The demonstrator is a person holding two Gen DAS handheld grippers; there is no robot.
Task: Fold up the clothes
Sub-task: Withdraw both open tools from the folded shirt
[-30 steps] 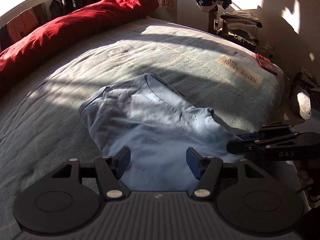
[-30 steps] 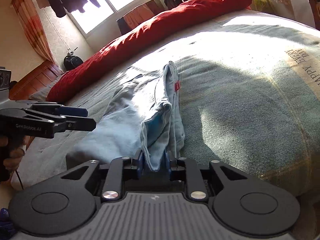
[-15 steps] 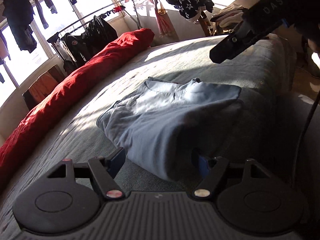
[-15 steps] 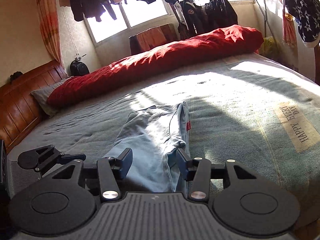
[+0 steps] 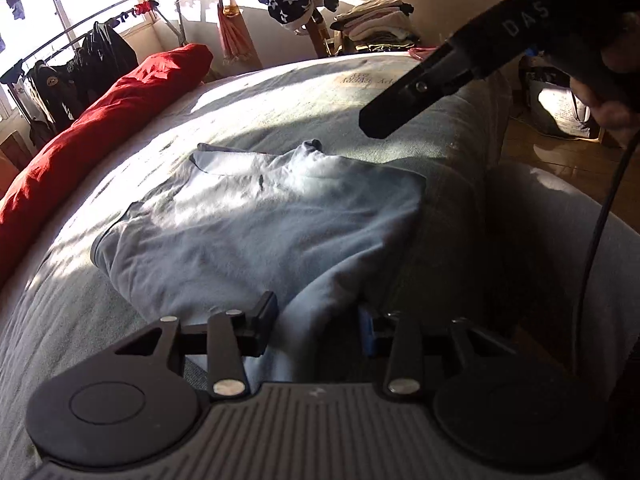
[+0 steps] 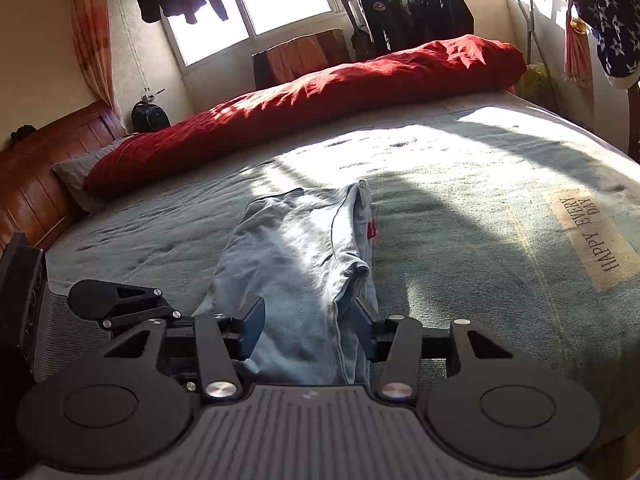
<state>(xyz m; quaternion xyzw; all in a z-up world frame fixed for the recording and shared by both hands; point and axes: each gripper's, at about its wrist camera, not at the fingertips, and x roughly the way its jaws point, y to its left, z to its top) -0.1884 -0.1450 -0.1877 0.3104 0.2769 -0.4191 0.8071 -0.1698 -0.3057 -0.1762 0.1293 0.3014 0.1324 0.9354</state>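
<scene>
Blue shirt (image 5: 256,232) lies folded on grey bedspread (image 5: 80,320).

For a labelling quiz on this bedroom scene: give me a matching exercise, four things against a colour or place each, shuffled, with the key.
Things:
1. folded T-shirt
2. rolled duvet
3. star-print garment
4. "HAPPY EVERY DAY" label

Descriptions:
A. red, along the far side of the bed
B. dark with white stars, hanging at upper right
C. light blue, lying in the middle of the bed
D. beige patch on the bedspread, to the right of the shirt

Pairs: 1-C, 2-A, 3-B, 4-D
</scene>
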